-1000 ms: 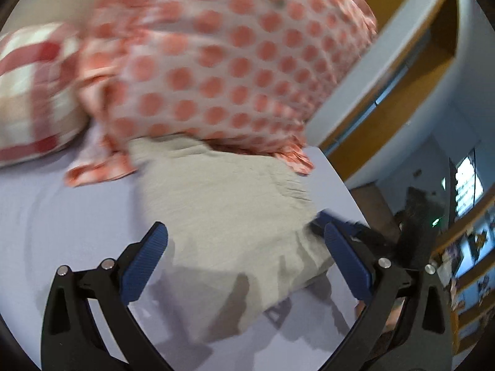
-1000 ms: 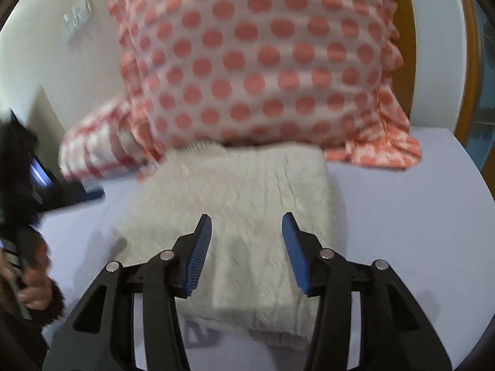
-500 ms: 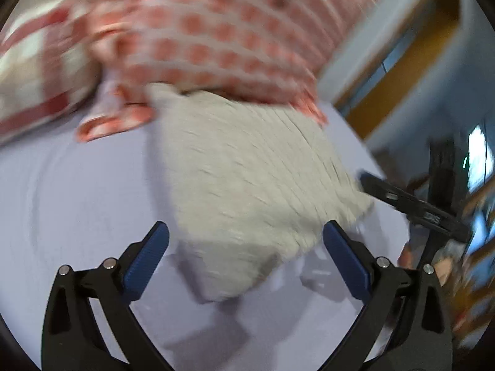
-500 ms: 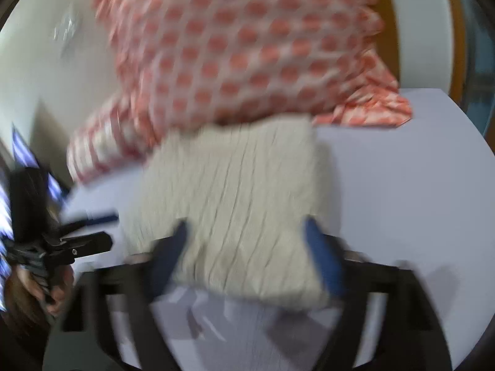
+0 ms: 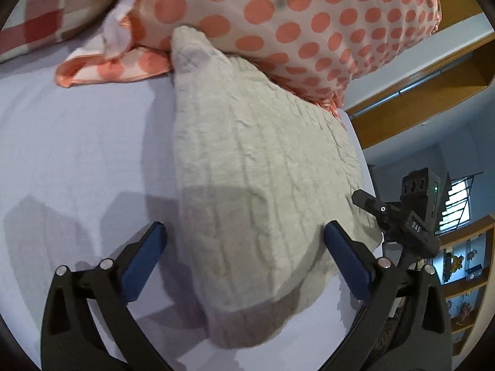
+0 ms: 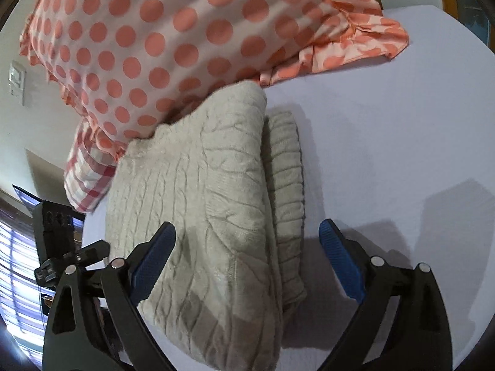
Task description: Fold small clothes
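Observation:
A cream cable-knit sweater point(image 5: 256, 185) lies folded in a compact stack on the lilac bed sheet point(image 5: 77, 154), its far end against the pillows. In the right wrist view the sweater point(image 6: 210, 204) shows a folded layer with a ribbed edge on its right side. My left gripper point(image 5: 244, 247) is open and empty, its jaws spread either side of the sweater's near end, just above it. My right gripper point(image 6: 247, 250) is open and empty over the sweater's near edge. Each gripper shows in the other's view, the right one point(image 5: 399, 216) and the left one point(image 6: 71, 256).
A polka-dot orange and white pillow point(image 5: 309, 21) leans behind the sweater. A red checked pillow point(image 5: 46, 18) lies to its left. Wooden shelves point(image 5: 433, 92) and a window stand beyond the bed's right edge. Bare sheet point(image 6: 386, 139) lies right of the sweater.
Both grippers swung apart and back toward the sweater's near end. The right gripper's jaws have opened wider. The sweater stays folded in place.

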{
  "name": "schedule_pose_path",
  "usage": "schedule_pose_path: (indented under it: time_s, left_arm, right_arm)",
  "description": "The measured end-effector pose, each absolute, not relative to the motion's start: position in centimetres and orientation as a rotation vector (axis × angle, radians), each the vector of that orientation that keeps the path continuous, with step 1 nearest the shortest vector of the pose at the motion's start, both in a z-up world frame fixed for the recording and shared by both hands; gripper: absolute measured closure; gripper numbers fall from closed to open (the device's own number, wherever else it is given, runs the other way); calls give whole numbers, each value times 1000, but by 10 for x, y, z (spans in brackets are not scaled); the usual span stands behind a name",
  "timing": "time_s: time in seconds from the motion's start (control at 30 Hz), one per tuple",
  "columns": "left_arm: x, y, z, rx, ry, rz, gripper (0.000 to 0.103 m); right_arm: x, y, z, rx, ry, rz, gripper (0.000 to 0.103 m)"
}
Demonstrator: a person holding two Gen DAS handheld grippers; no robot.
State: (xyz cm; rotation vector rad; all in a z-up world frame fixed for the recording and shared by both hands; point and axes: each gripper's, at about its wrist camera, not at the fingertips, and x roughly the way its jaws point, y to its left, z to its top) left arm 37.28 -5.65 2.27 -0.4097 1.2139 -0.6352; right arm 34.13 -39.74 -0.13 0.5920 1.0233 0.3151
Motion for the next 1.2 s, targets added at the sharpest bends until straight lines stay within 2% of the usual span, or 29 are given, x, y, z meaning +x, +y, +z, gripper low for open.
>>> schedule_pose_path:
  time_s: [0.03,0.1,0.13,0.17,0.2,0.23,0.27,0.3,0.4,0.6,0.67,0.7,0.77,0.83,0.97,1.03,1.07,1.2]
  left_arm:
    - [373,-59,22,-421,1214,-647,2]
    - [374,-66,19,-475,1226,-695,12]
    - [375,-69,20,-471,1217,-684,15]
    - [374,-72,19,-444,1211,-655,32]
    - [374,-72,19,-433,1202,-635,41]
    - [373,-70,20,-438,1195,-629,46]
    - [372,-66,22,-452,1188,-635,56]
    - [372,-64,25,-459,1184,-639,60]
    - [363,-50,39,-417,1146,-624,63]
    - [330,17,57,-459,1084,-589,62]
    - [327,32,47,-429,1103,-540,59]
    - [327,35,41,-418,1121,-523,54]
    - [329,44,29,-446,1148,-506,43]
    - [325,57,37,-465,1117,-496,42]
    - [310,80,80,-414,960,-408,41]
    - [303,76,94,-434,916,-448,41]
    - [302,69,99,-437,909,-475,40]
    - [300,16,93,-380,946,-582,32]
  right_arm:
    - [340,-398,-3,617,1016,342,22]
    - [336,-398,-10,677,1022,409,33]
    - [333,-397,-10,666,1009,419,46]
    - [329,-394,-14,672,1009,443,57]
    - [327,-394,-17,698,1005,463,62]
    - [326,-395,-19,733,1002,487,65]
    - [323,-394,-20,762,989,507,67]
    - [321,-391,-17,760,978,516,68]
    - [312,-377,-3,749,943,572,71]
    - [298,-316,20,649,930,694,72]
    - [299,-293,13,599,962,701,71]
    - [300,-287,9,576,980,688,68]
    - [299,-276,4,504,1018,614,48]
    - [295,-280,8,479,1029,557,40]
    - [270,-303,45,430,870,430,33]
    - [260,-301,65,454,808,486,16]
    - [257,-291,72,455,800,538,13]
    - [252,-249,71,386,850,623,9]
